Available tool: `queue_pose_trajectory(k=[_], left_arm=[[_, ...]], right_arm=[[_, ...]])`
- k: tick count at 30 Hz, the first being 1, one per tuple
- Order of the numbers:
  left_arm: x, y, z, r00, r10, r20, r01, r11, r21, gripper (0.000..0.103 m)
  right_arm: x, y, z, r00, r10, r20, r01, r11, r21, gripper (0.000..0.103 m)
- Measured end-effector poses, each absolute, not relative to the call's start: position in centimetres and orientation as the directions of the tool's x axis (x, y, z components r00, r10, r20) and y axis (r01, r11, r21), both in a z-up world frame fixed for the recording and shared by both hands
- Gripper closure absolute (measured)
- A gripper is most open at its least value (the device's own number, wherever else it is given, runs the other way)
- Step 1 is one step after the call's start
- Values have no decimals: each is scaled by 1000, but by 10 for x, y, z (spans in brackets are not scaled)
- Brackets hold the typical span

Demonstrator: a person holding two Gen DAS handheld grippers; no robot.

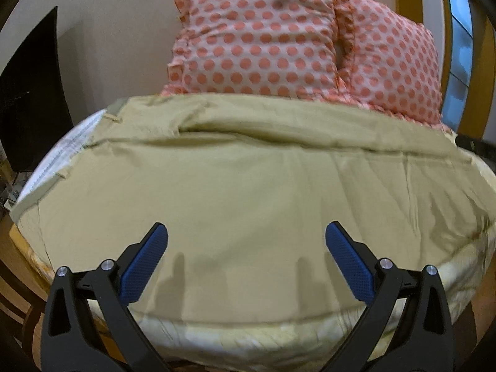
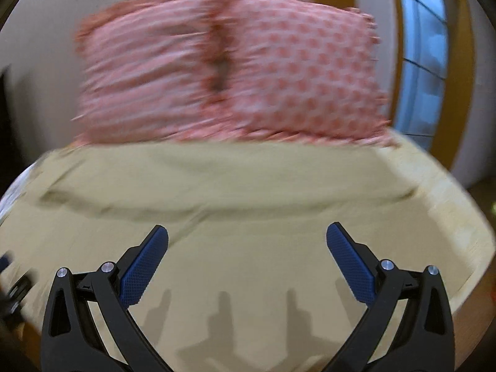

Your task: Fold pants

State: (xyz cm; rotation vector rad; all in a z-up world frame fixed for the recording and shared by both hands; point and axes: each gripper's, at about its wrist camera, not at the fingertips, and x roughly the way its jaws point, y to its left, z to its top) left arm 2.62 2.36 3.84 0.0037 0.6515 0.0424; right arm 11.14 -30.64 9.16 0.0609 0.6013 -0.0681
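Khaki pants [image 1: 248, 186] spread flat, both claws [image 1: 246, 232] [image 2: 247, 232] wide, empty

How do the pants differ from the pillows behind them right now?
The pants are plain khaki; the pillows are pink with orange dots. The pants lie flat and spread across the bed; the pillows stand propped upright against the wall. The pants sit just ahead of both open grippers, the left gripper and the right gripper; the pillows lie beyond the pants' far edge. Neither is gripped.

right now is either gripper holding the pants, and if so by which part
Nothing is held. The left gripper and the right gripper are both open above the khaki pants, with no cloth between their fingers.
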Motion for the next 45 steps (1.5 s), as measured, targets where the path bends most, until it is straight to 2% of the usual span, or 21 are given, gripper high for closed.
queue_pose_trajectory(k=[5,7,9,13,16,18,19,20,21,22,23,24,25,27,31,33,36,39,43,44,45], left_arm=[[45,22,60,818,50,-573,-53,999,13,2],[54,20,67,825,50,-562,-55,998,9,2],[63,17,71,830,57,-555,-58,998,16,2],[78,13,72,827,71,-558,-67,997,28,2],[88,11,69,822,73,-564,-67,997,31,2],[94,11,66,817,70,-573,-63,998,32,2],[95,11,65,815,68,-575,-61,998,32,2],[97,11,64,813,64,-579,-58,998,29,2],[98,12,63,812,58,-580,-55,998,23,2],[99,13,62,812,43,-582,-47,999,9,2],[99,14,62,812,29,-582,-40,999,-6,2],[99,15,61,814,14,-581,-33,999,-22,2],[98,17,62,816,-5,-578,-24,999,-43,2],[94,22,65,821,-21,-570,-21,998,-67,2],[83,36,74,843,-25,-537,-31,995,-95,2],[78,45,81,855,-34,-517,-29,993,-113,2],[72,61,91,875,-31,-483,-31,992,-118,2],[78,77,104,884,-22,-467,-40,992,-122,2],[100,105,110,867,-122,-483,2,970,-243,2],[105,111,109,862,-134,-489,1,965,-263,2],[111,118,108,854,-130,-503,-16,962,-274,2]], right_arm=[[241,-387,96,697,-207,-687,346,936,69,1],[289,-416,83,635,-218,-741,431,896,106,7],[319,-436,72,586,-240,-774,509,853,120,22],[371,-472,50,508,-255,-823,638,753,161,23],[400,-485,28,430,-288,-856,685,721,101,26],[405,-482,23,411,-369,-834,676,737,7,32],[405,-482,21,427,-373,-823,667,745,8,35],[400,-484,18,459,-373,-806,655,755,24,45],[397,-485,18,475,-378,-795,648,761,25,67],[391,-490,16,508,-365,-780,632,773,50,72],[384,-497,14,534,-338,-775,626,774,93,85],[379,-502,13,552,-309,-774,620,773,134,93],[369,-513,10,593,-241,-768,602,766,224,96],[350,-524,12,640,-173,-748,578,751,320,98],[266,-545,26,822,-28,-569,420,704,573,98],[215,-551,31,873,28,-488,342,677,651,99],[134,-530,37,904,88,-418,273,632,725,99],[90,-520,22,888,100,-448,309,593,744,99],[79,-528,-5,854,162,-494,355,511,782,94],[80,-528,-8,846,168,-506,373,490,787,88],[81,-528,-7,843,167,-510,380,485,788,77]])
